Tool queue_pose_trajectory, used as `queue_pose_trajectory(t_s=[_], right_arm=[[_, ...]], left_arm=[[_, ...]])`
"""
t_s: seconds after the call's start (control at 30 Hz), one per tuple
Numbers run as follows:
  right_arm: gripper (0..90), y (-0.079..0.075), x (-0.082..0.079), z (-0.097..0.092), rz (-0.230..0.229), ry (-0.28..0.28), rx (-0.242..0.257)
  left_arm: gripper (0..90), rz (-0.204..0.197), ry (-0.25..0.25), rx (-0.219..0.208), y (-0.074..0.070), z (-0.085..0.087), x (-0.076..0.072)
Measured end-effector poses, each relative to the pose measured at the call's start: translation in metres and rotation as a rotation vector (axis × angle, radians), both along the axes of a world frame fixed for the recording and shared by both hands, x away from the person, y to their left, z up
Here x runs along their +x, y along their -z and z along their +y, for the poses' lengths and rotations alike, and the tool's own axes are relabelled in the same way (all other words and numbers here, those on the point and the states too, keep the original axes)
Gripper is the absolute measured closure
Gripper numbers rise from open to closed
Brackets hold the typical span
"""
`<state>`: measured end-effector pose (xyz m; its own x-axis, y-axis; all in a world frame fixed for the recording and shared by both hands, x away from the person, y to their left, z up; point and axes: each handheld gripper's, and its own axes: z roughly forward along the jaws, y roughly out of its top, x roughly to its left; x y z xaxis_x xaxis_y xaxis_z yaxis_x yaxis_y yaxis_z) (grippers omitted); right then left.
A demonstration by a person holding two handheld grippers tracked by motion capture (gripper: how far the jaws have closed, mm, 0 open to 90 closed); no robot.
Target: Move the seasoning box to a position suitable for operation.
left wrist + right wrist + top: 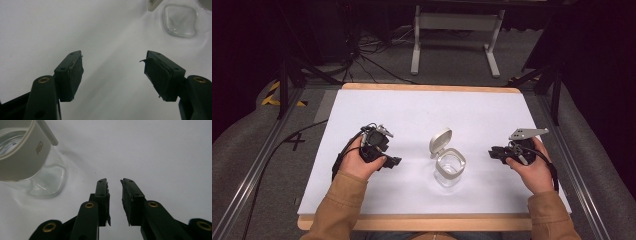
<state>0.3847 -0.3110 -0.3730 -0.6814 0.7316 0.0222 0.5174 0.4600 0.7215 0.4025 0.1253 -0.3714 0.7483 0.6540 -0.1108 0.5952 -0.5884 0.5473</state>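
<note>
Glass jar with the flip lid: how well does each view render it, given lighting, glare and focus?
High view: the glass jar is small and soft against the bright white mat, dark surround. Left gripper view: the jar's base is blurred at the top edge, and the left gripper looks sharper. Right gripper view: the jar is cropped but its lid band is fairly clear, beside the right gripper.

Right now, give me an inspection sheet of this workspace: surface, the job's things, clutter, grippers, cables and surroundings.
Surface: white table with a wooden edge, bare around the jar.
Job's things: clear glass jar, upright at the centre, its hinged lid flipped open; looks empty.
Clutter: nothing seen.
Grippers: left gripper jaws wide apart, nothing between them; right gripper jaws narrowly apart, nothing between them; both apart from the jar.
Cables: one trails from the left gripper off the table's left side; more lie on the floor behind.
Surroundings: grey carpet, white stand beyond, dark background.
</note>
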Motion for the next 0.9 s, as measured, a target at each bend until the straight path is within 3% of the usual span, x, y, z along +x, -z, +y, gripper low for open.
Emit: queue_pose_trajectory(t_s=[0.13, 0.3, 0.5, 0.9], right_arm=[[82.0, -0.002, -0.002, 0.005, 0.005, -0.030, -0.009], [89.6, 0.003, -0.001, 0.011, 0.064, -0.080, 0.030], [90.0, 0.006, 0.001, 0.024, 0.098, -0.162, 0.071], [90.0, 0.016, 0.003, 0.055, 0.122, -0.266, 0.033]], left_arm=[[31.6, -0.014, 0.001, -0.006, -0.003, 0.000, -0.002], [33.6, -0.003, 0.008, -0.003, -0.006, 0.002, -0.005], [33.6, -0.008, 0.021, -0.013, -0.011, 0.005, -0.010], [33.2, -0.015, 0.021, -0.012, -0.014, 0.007, -0.016]])
